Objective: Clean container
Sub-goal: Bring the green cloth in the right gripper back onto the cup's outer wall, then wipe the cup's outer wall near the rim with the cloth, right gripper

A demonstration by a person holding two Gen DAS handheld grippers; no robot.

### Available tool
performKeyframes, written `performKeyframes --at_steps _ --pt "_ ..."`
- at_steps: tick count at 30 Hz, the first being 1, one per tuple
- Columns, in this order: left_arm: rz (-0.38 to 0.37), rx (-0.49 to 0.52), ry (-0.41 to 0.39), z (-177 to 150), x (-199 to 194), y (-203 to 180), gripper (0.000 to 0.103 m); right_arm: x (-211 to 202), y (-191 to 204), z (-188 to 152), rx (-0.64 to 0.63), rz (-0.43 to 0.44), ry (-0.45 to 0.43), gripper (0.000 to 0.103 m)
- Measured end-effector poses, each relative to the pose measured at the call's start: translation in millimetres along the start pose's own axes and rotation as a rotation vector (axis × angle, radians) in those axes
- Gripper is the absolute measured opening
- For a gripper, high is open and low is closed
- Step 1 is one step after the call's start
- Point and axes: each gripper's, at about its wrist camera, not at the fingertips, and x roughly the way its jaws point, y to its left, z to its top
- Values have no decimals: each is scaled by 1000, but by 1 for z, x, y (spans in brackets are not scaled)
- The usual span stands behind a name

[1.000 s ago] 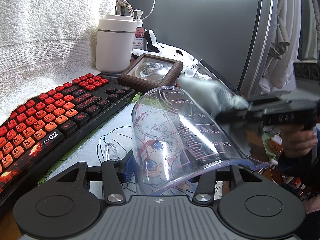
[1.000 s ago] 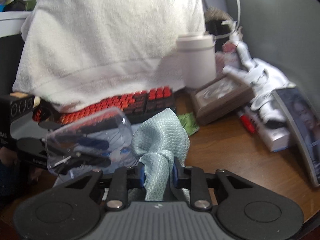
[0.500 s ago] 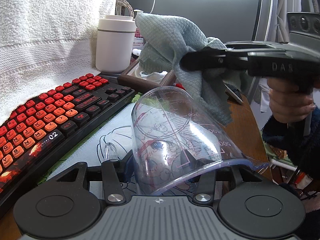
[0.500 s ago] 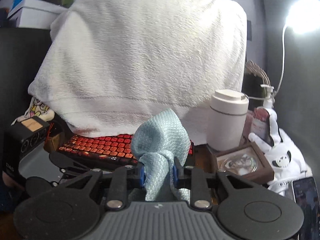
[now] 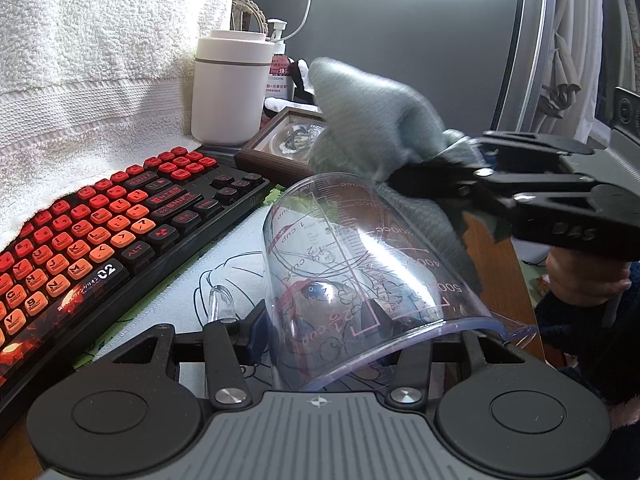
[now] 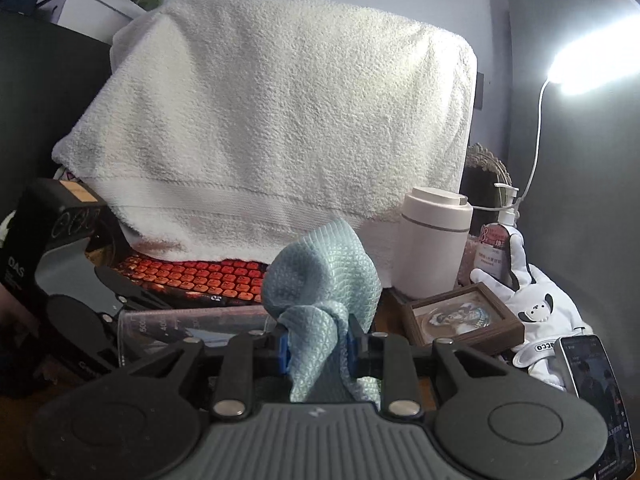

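Left gripper (image 5: 316, 320), lower part of the frame: grey ribbed housing with a small crosshair mark, two round black discs at either side, black fingers with silver screws and blue pads. Right gripper (image 6: 316, 344) looks alike, bearing a small white logo. At far right of the left wrist view, black body lettered "DAS", dark fuzzy sleeve (image 5: 576, 320).

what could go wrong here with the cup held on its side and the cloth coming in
The left gripper pinches only the rim of the clear measuring cup; a hard wipe might twist it loose. The cloth is bunched in the right gripper, so hard fingers could scrape the plastic. A slipped cup could hit the keyboard or picture frame.
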Motion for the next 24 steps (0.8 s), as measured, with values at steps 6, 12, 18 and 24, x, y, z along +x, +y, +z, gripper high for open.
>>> performKeyframes --at_steps 6,12,18,24 --pt "1 1 0 0 0 -1 48 1 -7 -2 84 44 -3 25" --pt "0 0 0 0 0 -1 48 -8 -12 -3 158 257 -19 25" --pt "-1 -1 0 0 0 -1 48 -21 2 -7 138 408 -62 25" --pt "1 1 0 -1 -1 -2 48 -19 -3 -10 156 355 -66 26"
